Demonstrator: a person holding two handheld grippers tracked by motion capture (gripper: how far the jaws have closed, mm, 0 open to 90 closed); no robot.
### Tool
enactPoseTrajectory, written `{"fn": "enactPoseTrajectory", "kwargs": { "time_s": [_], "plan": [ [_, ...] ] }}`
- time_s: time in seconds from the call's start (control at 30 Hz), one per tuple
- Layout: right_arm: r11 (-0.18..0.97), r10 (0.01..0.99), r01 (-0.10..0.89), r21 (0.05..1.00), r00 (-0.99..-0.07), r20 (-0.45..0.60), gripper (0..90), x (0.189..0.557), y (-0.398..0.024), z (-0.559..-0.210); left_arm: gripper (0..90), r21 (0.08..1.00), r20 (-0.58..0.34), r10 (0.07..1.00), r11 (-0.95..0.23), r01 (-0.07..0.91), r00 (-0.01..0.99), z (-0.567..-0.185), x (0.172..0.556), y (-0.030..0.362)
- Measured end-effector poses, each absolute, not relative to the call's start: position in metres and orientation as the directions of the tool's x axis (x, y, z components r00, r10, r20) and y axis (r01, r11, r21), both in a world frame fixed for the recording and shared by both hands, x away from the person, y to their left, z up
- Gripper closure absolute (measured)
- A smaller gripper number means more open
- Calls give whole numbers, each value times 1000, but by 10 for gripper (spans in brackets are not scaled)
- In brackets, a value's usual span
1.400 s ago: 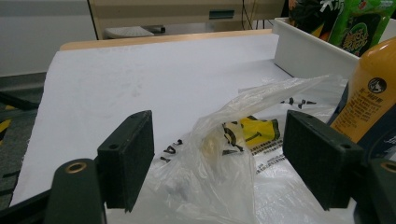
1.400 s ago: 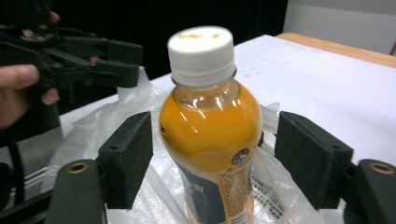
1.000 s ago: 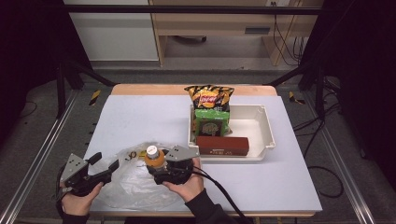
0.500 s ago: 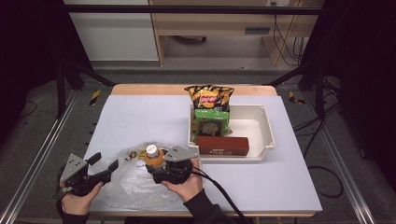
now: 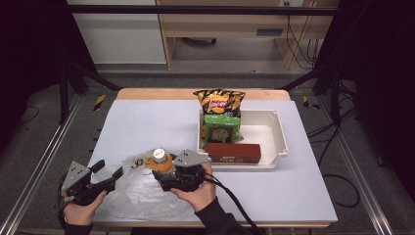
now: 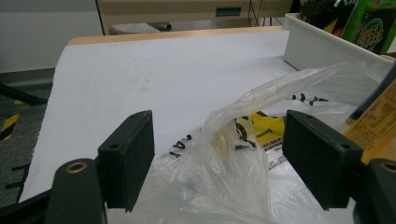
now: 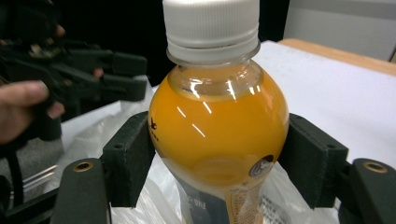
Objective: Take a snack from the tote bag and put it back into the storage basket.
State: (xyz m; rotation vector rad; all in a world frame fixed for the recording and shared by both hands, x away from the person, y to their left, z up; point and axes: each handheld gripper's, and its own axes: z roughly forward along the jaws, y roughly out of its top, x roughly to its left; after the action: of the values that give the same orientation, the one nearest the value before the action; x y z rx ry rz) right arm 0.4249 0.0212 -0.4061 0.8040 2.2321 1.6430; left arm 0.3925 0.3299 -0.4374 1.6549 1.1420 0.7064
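An orange juice bottle [image 5: 160, 161] with a white cap stands upright on a clear plastic bag [image 5: 139, 198] near the table's front left. My right gripper [image 5: 164, 175] is shut on the bottle [image 7: 219, 126], a pad pressed against each side below its shoulder. My left gripper [image 5: 108, 169] is open to the left of the bottle, over the bag's edge. In the left gripper view a raised fold of the bag [image 6: 243, 140] stands between the open jaws of my left gripper [image 6: 219, 154], touching neither pad. The right gripper view shows the left gripper [image 7: 133, 74] behind the bottle.
A white tray [image 5: 274, 139] sits right of centre, holding a green packet [image 5: 222, 128] and a brown box [image 5: 233, 152]. A bag of chips [image 5: 219, 102] leans at its far end. The table's front edge runs just behind both hands.
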Motion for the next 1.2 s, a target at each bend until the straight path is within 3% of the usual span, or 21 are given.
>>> {"fn": "enactPoseTrajectory", "kwargs": {
  "time_s": [0.7,1.2],
  "plan": [
    [167,565,232,958,-819,100,308,421,4,-340,247,931,-61,918,-88,353,391,-437,392,329],
    [149,665,226,963,-744,72,308,439,-42,-323,247,934,-60,918,-87,346,392,-435,391,329]
  ]
}}
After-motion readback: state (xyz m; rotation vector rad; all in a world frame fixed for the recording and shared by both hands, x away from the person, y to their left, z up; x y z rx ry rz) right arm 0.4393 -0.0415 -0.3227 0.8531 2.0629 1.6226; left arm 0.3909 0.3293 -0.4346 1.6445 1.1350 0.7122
